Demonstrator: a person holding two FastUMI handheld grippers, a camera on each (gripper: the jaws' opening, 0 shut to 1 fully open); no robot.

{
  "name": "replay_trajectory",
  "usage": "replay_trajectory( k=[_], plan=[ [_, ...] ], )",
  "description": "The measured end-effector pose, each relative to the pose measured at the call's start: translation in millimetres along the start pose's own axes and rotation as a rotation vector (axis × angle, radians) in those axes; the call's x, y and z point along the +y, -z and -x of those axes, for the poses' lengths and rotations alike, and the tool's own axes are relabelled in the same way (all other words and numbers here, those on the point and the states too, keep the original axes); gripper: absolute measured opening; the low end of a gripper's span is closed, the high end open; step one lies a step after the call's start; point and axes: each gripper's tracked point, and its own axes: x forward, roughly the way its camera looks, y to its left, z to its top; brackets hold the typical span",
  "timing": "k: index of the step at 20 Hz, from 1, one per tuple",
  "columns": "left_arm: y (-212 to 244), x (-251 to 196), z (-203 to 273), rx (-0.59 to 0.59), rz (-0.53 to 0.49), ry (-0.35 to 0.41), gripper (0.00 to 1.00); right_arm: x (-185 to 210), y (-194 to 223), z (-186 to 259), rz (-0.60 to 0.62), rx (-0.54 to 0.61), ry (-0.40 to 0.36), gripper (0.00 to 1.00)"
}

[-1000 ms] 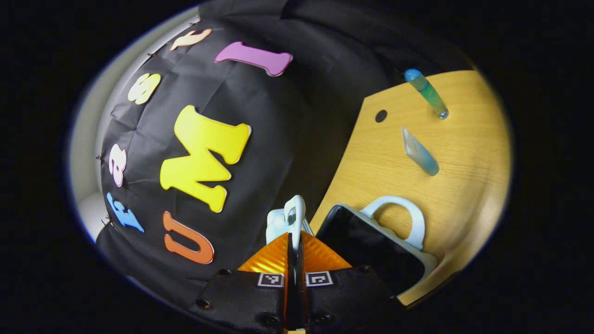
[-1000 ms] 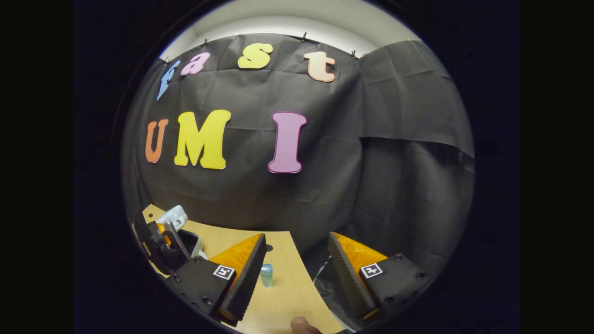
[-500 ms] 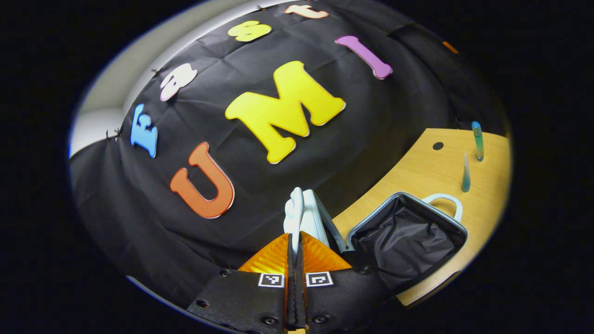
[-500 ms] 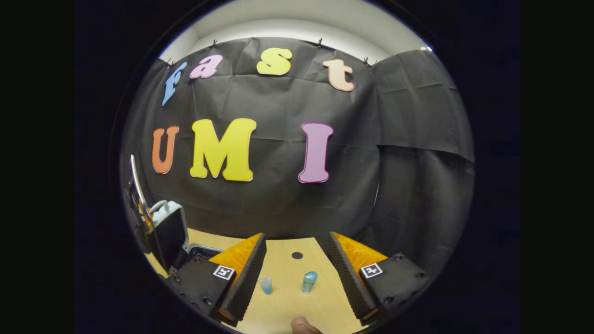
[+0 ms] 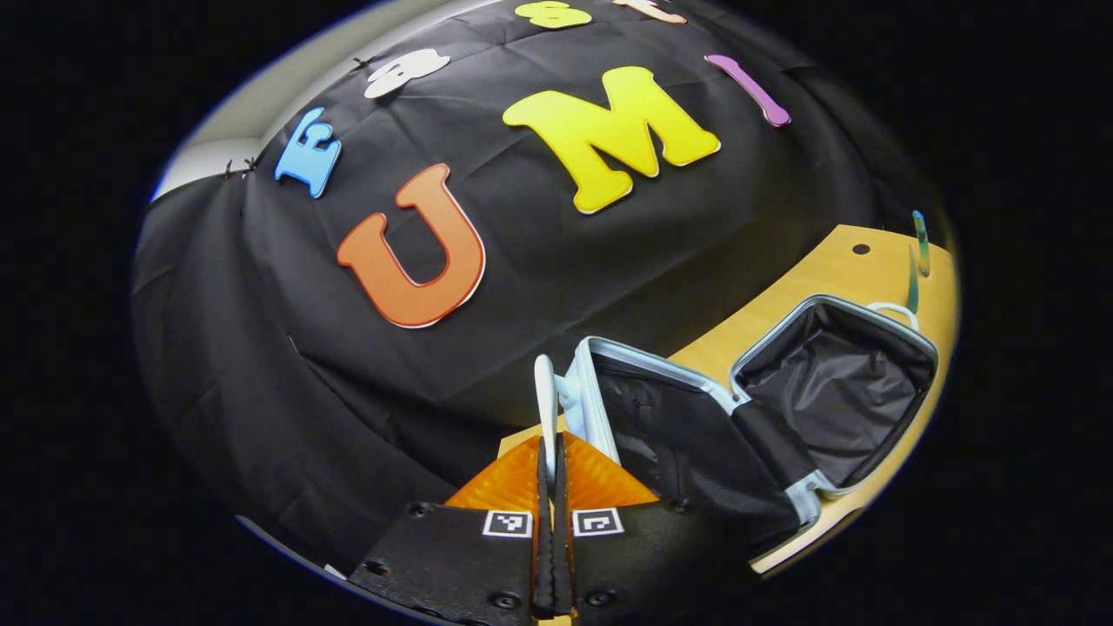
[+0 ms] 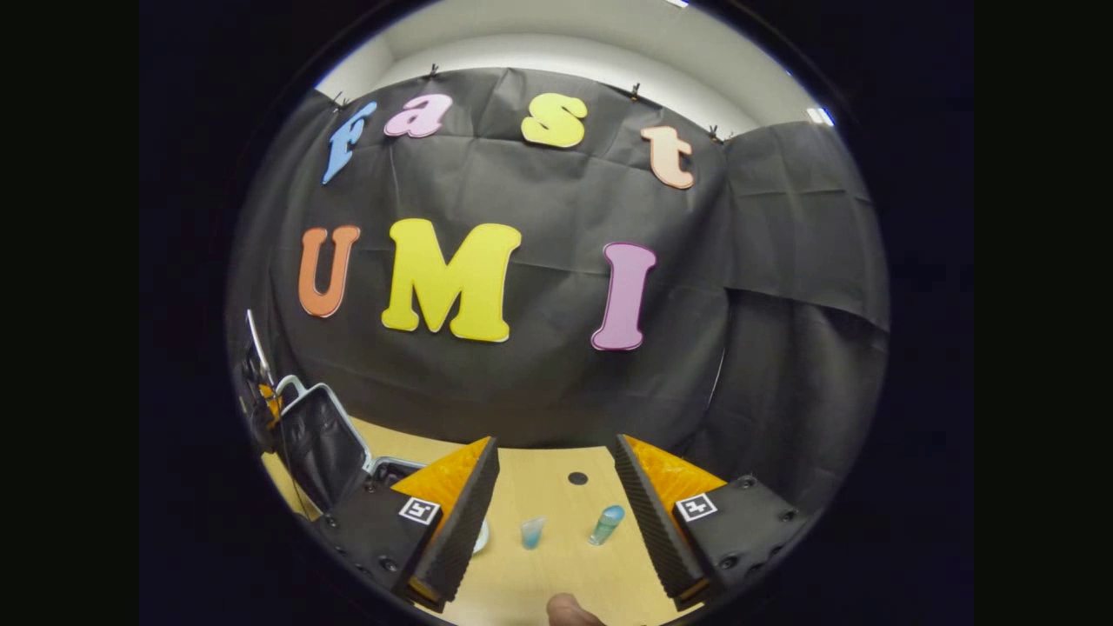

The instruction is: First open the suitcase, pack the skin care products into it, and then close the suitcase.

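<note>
In the left gripper view, the left gripper (image 5: 549, 452) has its fingers pressed together on the pale edge of the suitcase lid (image 5: 556, 402), which stands raised near the table's back edge. The suitcase (image 5: 835, 382) lies open on the wooden table (image 5: 774, 296), showing its dark fabric lining; two skin care tubes (image 5: 918, 248) stand beyond it toward the far corner. In the right gripper view, the right gripper (image 6: 556, 496) hovers with fingers spread wide and empty; the two tubes (image 6: 569, 527) stand between them on the table. The tubes are judged light, smooth and easily tipped; grip each at mid-body with moderate force. The lid appears stiff-shelled; hold it by its rim.
</note>
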Motion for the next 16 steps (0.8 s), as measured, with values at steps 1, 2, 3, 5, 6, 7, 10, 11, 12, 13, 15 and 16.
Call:
replay_trajectory(
  k=[1,2,3,5,6,7,10,11,12,13,15,16],
  plan=[
    [12.3,4.7,-7.9,0.011,0.009,0.004,0.03,0.9,3.1,3.6,0.004,0.007,0.001,0.80],
    [26.0,6.5,-14.3,0.033,0.023,0.018,0.03,2.5,5.8,5.7,0.007,0.013,0.001,0.80],
    [39.6,8.1,-20.2,0.054,0.030,0.029,0.02,3.1,9.2,7.7,0.013,0.020,0.007,0.80],
    [72.7,6.6,-29.7,0.106,0.062,0.056,0.03,3.5,16.3,10.5,0.007,0.040,0.010,0.80],
    [86.8,4.1,-32.4,0.129,0.083,0.072,0.03,3.6,19.5,11.0,-0.001,0.054,0.012,0.80],
    [105.6,1.7,-34.3,0.164,0.113,0.086,0.03,3.7,23.5,11.1,-0.008,0.065,0.013,0.79],
    [140.8,-10.4,-38.1,0.213,0.204,0.128,0.03,3.7,31.4,12.3,-0.008,0.087,0.018,0.80],
    [148.9,-13.5,-40.5,0.225,0.234,0.140,0.03,4.7,35.5,12.5,-0.004,0.097,0.017,0.80],
    [154.2,-17.3,-42.4,0.225,0.260,0.154,0.03,4.6,39.4,12.6,-0.002,0.108,0.017,0.80],
    [160.2,-19.4,-43.8,0.229,0.283,0.166,0.03,2.1,44.1,12.6,0.003,0.117,0.022,0.80],
    [166.9,-23.5,-44.0,0.224,0.307,0.183,0.03,-0.5,49.6,12.3,0.011,0.129,0.031,0.80],
    [169.0,-24.9,-45.3,0.222,0.325,0.183,0.03,-1.8,51.1,12.5,0.011,0.132,0.033,0.79]
  ],
)
